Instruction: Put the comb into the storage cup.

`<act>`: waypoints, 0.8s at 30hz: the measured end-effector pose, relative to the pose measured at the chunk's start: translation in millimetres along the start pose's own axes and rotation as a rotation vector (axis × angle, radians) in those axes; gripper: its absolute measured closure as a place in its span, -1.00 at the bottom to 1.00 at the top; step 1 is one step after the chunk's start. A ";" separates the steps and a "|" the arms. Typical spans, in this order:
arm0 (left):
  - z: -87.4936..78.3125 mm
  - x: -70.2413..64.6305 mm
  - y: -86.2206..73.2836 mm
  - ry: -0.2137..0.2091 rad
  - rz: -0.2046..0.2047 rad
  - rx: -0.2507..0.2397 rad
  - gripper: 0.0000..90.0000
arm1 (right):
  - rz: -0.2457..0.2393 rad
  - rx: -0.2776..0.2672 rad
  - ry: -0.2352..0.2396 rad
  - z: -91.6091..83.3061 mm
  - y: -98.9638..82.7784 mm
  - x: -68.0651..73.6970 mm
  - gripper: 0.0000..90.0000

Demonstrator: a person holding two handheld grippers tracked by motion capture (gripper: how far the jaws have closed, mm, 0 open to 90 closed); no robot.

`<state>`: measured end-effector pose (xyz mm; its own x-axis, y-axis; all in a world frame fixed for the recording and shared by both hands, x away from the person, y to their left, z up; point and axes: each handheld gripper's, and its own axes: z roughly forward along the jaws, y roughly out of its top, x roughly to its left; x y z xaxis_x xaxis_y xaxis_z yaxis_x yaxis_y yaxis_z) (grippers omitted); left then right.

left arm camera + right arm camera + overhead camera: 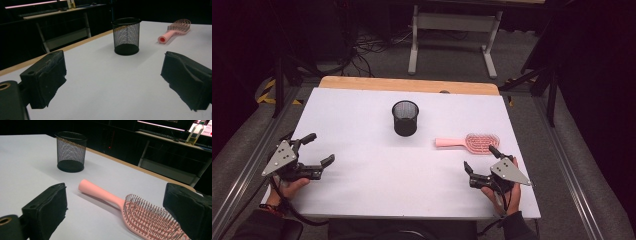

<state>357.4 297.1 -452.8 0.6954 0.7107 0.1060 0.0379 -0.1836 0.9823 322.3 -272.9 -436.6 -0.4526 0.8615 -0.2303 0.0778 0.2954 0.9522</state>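
My right gripper (482,164) rests low on the white table (377,165) with its jaws spread wide and nothing between them. Just beyond it lies the pink plastic hairbrush (468,142), flat, bristles up, its handle pointing toward the middle of the table and its head nearest my right hand. In the right gripper view the pink plastic hairbrush (130,210) sits right ahead of the jaws, the head between them in line of sight but not yet touched. My left gripper (318,149) waits at the far left, jaws equally wide apart and empty, well away from everything. The black wire-mesh cup (405,118) stands upright near the table's centre, apart from the brush.

I judge the step in hand to be picking up the brush, likely to stand it in the cup. To do it well I'd go for the smooth handle rather than the bristled head, closing across its narrow width near the neck. That leaves the handle end free to drop into the cup, which may tip if bumped.
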 end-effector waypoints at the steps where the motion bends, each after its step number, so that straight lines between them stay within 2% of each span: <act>1: 1.7 -0.6 -1.3 -0.008 0.004 0.008 -0.86 | 0.000 0.003 -0.001 0.5 -0.5 0.2 -0.87; 7: 5.2 -4.1 -3.7 -0.019 0.016 0.034 -0.86 | 0.003 0.016 -0.002 3.3 -1.4 0.3 -0.86; 12: 7.5 -5.9 -5.3 -0.048 0.020 0.050 -0.86 | -0.002 0.040 -0.002 7.8 -3.4 -1.6 -0.86; 14: 8.0 -7.6 -6.1 -0.052 0.028 0.057 -0.86 | -0.004 0.059 -0.003 13.4 -3.6 -5.0 -0.84; 18: 8.9 -8.5 -6.3 -0.058 0.035 0.060 -0.86 | 0.024 0.097 0.023 27.2 -0.2 -9.2 -0.76; 21: 9.5 -8.4 -6.4 -0.057 0.035 0.060 -0.86 | 0.026 0.138 0.031 41.6 2.2 -6.9 -0.67; 22: 9.2 -8.1 -6.3 -0.058 0.035 0.061 -0.86 | 0.026 0.138 0.031 41.6 2.2 -6.9 -0.67; 23: 9.2 -7.6 -6.5 -0.058 0.033 0.060 -0.86 | 0.029 0.141 0.046 50.5 3.8 -6.0 -0.41; 24: 9.1 -7.5 -6.6 -0.059 0.033 0.061 -0.86 | 0.037 0.148 0.049 55.0 5.0 -5.9 -0.26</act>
<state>358.4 286.7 -461.4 0.7381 0.6626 0.1270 0.0568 -0.2485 0.9670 374.3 -253.7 -441.5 -0.4897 0.8526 -0.1821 0.2232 0.3245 0.9192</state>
